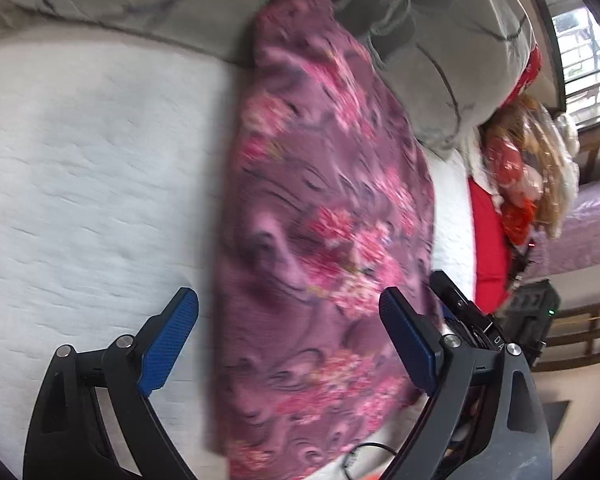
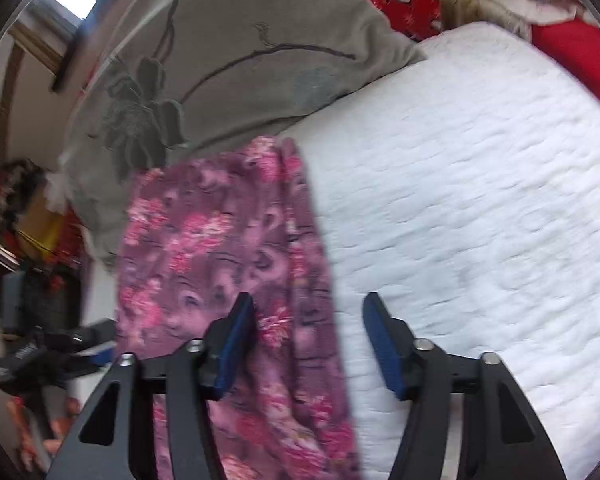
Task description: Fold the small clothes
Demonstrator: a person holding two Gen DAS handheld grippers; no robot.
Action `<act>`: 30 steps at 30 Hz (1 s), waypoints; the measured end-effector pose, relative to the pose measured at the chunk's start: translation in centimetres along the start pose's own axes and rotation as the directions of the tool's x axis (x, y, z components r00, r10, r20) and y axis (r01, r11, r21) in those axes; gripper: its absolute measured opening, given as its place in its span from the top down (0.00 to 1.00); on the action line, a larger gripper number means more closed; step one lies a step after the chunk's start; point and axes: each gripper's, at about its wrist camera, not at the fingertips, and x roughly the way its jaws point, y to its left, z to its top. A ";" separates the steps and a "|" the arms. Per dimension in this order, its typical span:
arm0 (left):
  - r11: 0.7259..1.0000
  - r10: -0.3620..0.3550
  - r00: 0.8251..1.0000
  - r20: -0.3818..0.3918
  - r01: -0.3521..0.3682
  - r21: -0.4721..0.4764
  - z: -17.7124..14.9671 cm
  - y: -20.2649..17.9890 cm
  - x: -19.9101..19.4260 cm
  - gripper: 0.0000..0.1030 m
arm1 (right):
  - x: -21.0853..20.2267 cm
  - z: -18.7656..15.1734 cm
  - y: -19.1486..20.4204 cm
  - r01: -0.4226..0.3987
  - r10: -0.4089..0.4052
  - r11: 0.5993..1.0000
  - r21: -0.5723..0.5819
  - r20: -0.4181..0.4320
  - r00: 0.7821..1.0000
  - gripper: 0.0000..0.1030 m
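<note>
Purple floral garment (image 1: pixel 324 216) lay as long strip on white quilt (image 1: pixel 92 168), ahead between left claw (image 1: pixel 288 344) pads, gaping; right claw (image 2: pixel 308 344) spread, straddling its edge. Soft, limp, fuzzy, probably light; pinch near-end corners

Soft floral cloth garment (image 1: pixel 320 220) on rough quilted white mattress cover (image 1: pixel 80 160).

A white quilted bed (image 2: pixel 480 200) carries purple floral cloth (image 1: pixel 320 220), grey pillow (image 2: pixel 228 60).

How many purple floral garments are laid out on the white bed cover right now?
1. The purple floral garment lies as a long strip on the white bed cover, its far end at the grey pillow. Others may lie out of frame.
</note>
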 end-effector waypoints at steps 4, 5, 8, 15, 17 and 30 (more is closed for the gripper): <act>1.000 -0.018 1.000 0.002 0.018 -0.017 -0.1 -0.2 0.2 0.10 | 1.5 0.4 0.9 -0.067 0.066 0.998 -0.014 -0.059 0.996 0.34; 0.999 -0.032 0.999 0.002 0.032 -0.034 0.2 -0.1 0.2 0.10 | 1.8 0.5 1.3 -0.066 0.063 0.997 -0.039 -0.066 0.996 0.32; 0.994 -0.070 0.998 0.007 0.070 -0.088 0.5 0.7 -0.2 0.10 | 2.7 0.9 2.1 -0.057 0.052 0.996 -0.069 -0.071 0.996 0.31; 0.995 0.015 0.999 0.037 -0.012 -0.095 0.0 0.6 -0.9 0.71 | 1.8 0.5 3.9 0.027 -0.029 0.982 -0.186 -0.004 1.000 0.75; 0.997 0.029 0.998 0.057 -0.025 -0.068 -0.4 0.1 -1.6 0.76 | 1.1 0.2 4.7 0.060 -0.055 0.977 -0.205 0.030 0.998 0.78; 0.994 0.111 0.982 0.153 -0.106 -0.041 -5.1 0.8 -8.5 0.78 | -3.6 -4.9 13.3 0.137 -0.094 0.927 -0.350 0.138 0.986 0.79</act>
